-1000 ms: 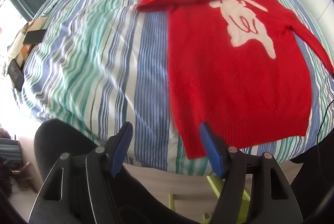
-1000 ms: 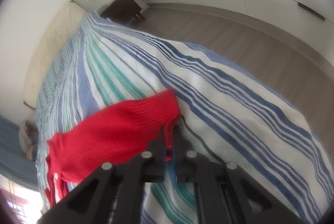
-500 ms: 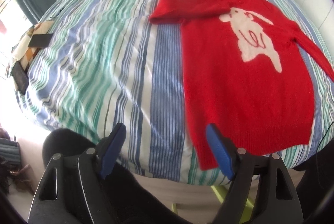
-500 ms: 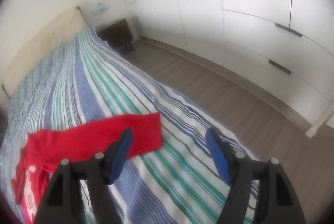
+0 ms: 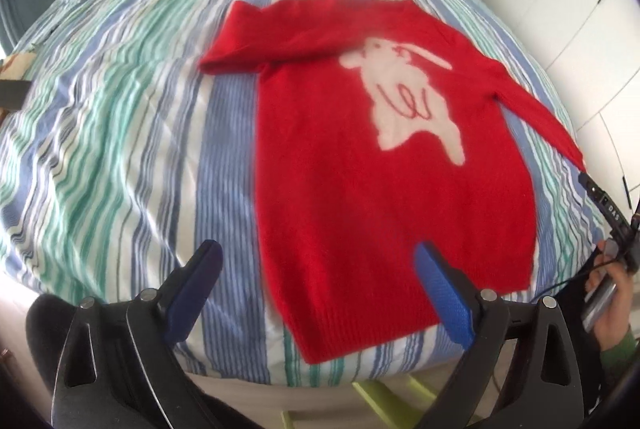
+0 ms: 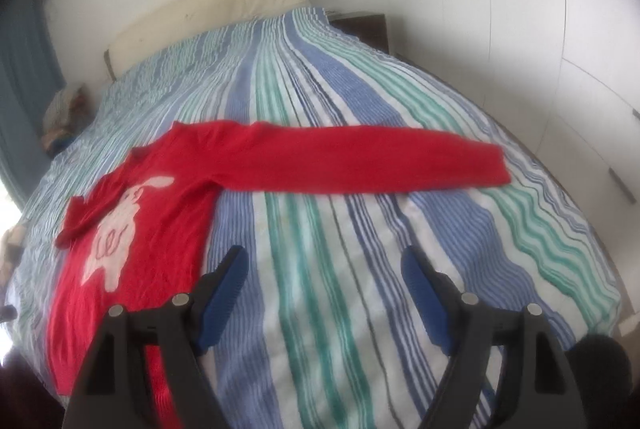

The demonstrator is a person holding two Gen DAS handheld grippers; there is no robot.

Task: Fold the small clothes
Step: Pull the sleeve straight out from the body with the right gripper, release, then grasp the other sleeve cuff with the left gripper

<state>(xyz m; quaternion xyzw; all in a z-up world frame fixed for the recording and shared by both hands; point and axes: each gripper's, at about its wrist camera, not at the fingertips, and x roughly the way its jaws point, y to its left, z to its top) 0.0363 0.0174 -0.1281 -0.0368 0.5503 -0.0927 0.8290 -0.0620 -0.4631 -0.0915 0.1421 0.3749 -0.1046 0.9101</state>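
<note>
**Both tongs open over a red sweater on a striped bed**

Left tongs [image 5: 316,289] fill the bottom of the left wrist view, blue pads spread wide and gripping nothing; their jaws have just been opening. The lower left corner of the sweater's hem shows in the gap between the pads, which do not press on it. The sweater [image 5: 360,189] lies flat in the centre and right of the frame on the striped bedspread [image 5: 120,129], front up, with a white rabbit figure [image 5: 404,93] on the chest. One sleeve is folded across the top, its cuff pointing to the upper left. The other sleeve runs down toward the right edge, where a hand [image 5: 612,309] in a green cuff holds a grip.

Right tongs [image 6: 322,289] sit at the bottom of the right wrist view, jaws well apart and empty, having just been opening; only bedspread [image 6: 400,109] shows between them. The sweater [image 6: 132,229] lies at the left, with one sleeve [image 6: 360,165] stretched straight across the middle of the frame, its cuff at the right. A pale headboard [image 6: 208,5] stands at the top, white cupboards [image 6: 580,49] along the right.
</note>
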